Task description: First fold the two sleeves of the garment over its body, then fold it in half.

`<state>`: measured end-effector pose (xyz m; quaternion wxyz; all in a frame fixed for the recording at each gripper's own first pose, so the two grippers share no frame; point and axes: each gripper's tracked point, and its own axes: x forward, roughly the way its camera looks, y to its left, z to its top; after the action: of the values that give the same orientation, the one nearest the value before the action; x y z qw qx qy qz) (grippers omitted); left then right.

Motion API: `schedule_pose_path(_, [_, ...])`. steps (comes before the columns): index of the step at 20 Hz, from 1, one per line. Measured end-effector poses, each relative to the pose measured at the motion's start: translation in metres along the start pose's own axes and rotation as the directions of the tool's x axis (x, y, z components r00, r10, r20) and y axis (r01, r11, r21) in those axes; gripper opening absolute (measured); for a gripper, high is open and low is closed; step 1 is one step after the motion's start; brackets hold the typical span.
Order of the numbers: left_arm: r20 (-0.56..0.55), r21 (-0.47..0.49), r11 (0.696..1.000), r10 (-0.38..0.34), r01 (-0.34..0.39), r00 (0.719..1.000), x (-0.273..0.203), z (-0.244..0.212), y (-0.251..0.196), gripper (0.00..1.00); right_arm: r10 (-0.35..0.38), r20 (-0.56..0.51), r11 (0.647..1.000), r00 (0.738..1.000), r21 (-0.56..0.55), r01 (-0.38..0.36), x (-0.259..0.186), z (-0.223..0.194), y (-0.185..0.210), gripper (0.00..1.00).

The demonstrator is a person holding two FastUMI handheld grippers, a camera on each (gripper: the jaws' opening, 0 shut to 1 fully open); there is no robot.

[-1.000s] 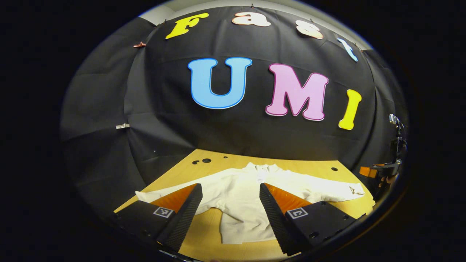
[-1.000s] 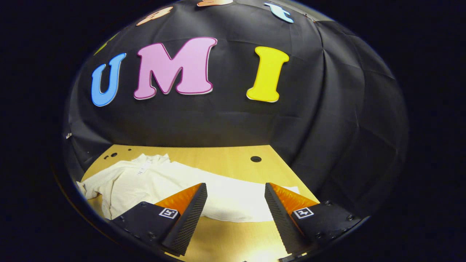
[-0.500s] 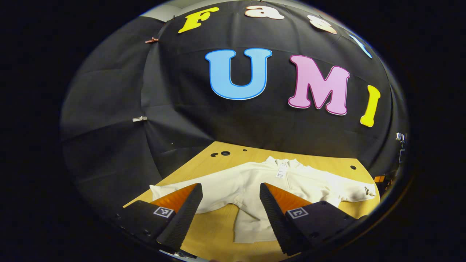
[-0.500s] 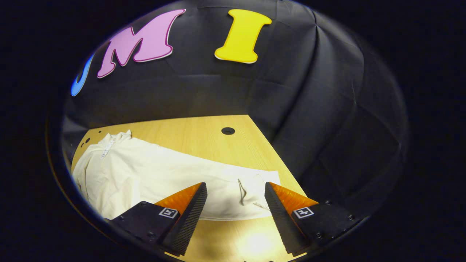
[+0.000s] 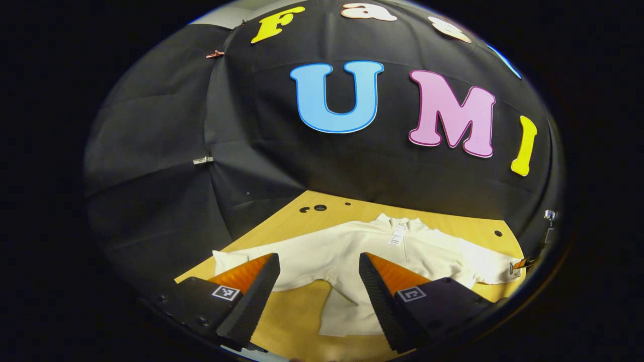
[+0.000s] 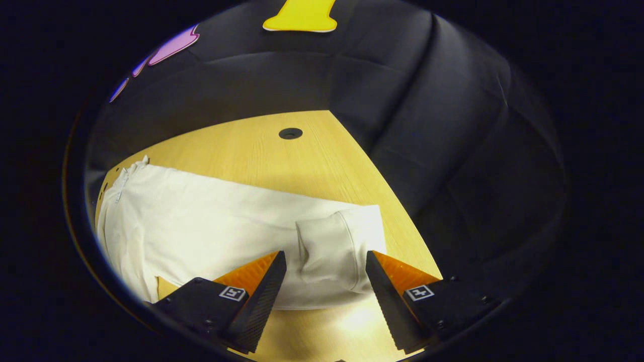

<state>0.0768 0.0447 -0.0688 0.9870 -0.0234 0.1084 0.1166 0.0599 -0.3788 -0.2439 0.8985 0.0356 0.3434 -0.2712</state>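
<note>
Wooden table holds the sweater flat, both sleeves unfolded, while the left gripper and right gripper hover spread apart, nothing gripped.

In the left gripper view my left gripper sits at the bottom centre of the frame, its two fingers spread wide apart with nothing between them, pointing forward and slightly down. In the right gripper view my right gripper also fills the bottom centre, fingers parted just as wide, tipped more steeply downward, gripping nothing.
</note>
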Motion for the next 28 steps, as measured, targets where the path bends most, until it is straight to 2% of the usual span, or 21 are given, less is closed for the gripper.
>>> schedule_pose_path(5, [-0.004,0.060,0.998,-0.034,0.034,0.999,-0.002,0.003,-0.023,0.98,0.058,-0.046,0.995,0.997,0.087,-0.054,0.015,-0.007,-0.002,0.97])
schedule_pose_path(9, [-0.010,0.096,0.992,-0.087,0.087,0.996,-0.010,-0.001,-0.047,0.97,0.088,-0.029,0.994,0.996,0.067,-0.086,0.014,-0.006,0.000,0.96])
schedule_pose_path(11, [-0.022,0.096,0.989,-0.111,0.112,0.994,-0.011,-0.006,-0.057,0.97,0.102,-0.023,0.994,0.994,0.050,-0.101,0.011,-0.005,0.011,0.64])
schedule_pose_path(12, [-0.025,0.096,0.988,-0.121,0.122,0.992,-0.011,-0.007,-0.060,0.97,0.093,-0.015,0.995,0.996,0.024,-0.092,0.012,-0.007,0.015,0.59])
schedule_pose_path(13, [-0.029,0.097,0.987,-0.129,0.131,0.991,-0.010,-0.008,-0.063,0.97,0.095,-0.013,0.995,0.995,0.001,-0.095,0.013,-0.007,0.019,0.39])
schedule_pose_path(14, [-0.029,0.100,0.985,-0.138,0.140,0.990,-0.011,-0.008,-0.066,0.97,0.091,-0.015,0.996,0.996,-0.003,-0.091,0.013,-0.006,0.021,0.36])
schedule_pose_path(16, [-0.029,0.104,0.982,-0.154,0.156,0.988,-0.011,-0.007,-0.067,0.97,0.110,-0.017,0.994,0.994,0.026,-0.110,0.011,-0.003,0.026,0.18])
schedule_pose_path(22, [-0.027,0.064,0.990,-0.126,0.128,0.992,-0.013,-0.004,-0.042,0.97,0.161,0.076,0.986,0.984,0.024,-0.163,-0.025,0.041,0.049,0.16])
schedule_pose_path(28, [-0.008,-0.001,0.996,-0.094,0.094,0.995,-0.018,-0.009,-0.005,0.98,0.258,0.188,0.966,0.948,-0.068,-0.249,-0.071,0.111,0.121,0.16])
